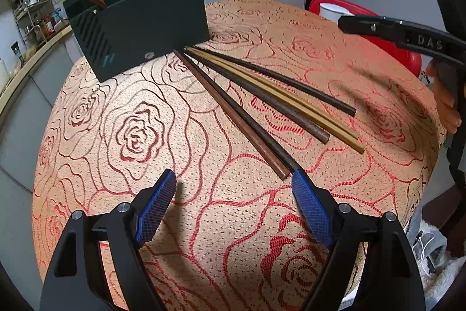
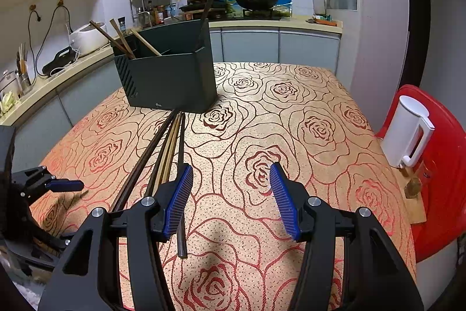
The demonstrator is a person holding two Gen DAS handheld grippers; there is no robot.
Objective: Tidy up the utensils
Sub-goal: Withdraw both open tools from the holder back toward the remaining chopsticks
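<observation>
Chopsticks point(image 1: 262, 104) lie fanned on my table point(image 1: 145, 165), tips by the holder point(image 1: 145, 34). Kettle point(image 2: 407, 133) shows only right-side. Left gripper point(image 1: 233, 194) wide, right gripper point(image 2: 230, 200) half-open; both empty.

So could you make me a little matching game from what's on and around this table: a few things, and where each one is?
Things:
1. black utensil holder
2. loose chopsticks
3. white kettle
4. left gripper

Places or states:
A. on the red chair beside the table
B. lying flat on the rose-patterned tablecloth
C. standing on the table with chopsticks sticking out of it
D. open above the cloth, holding nothing

Pairs: 1-C, 2-B, 3-A, 4-D
</observation>
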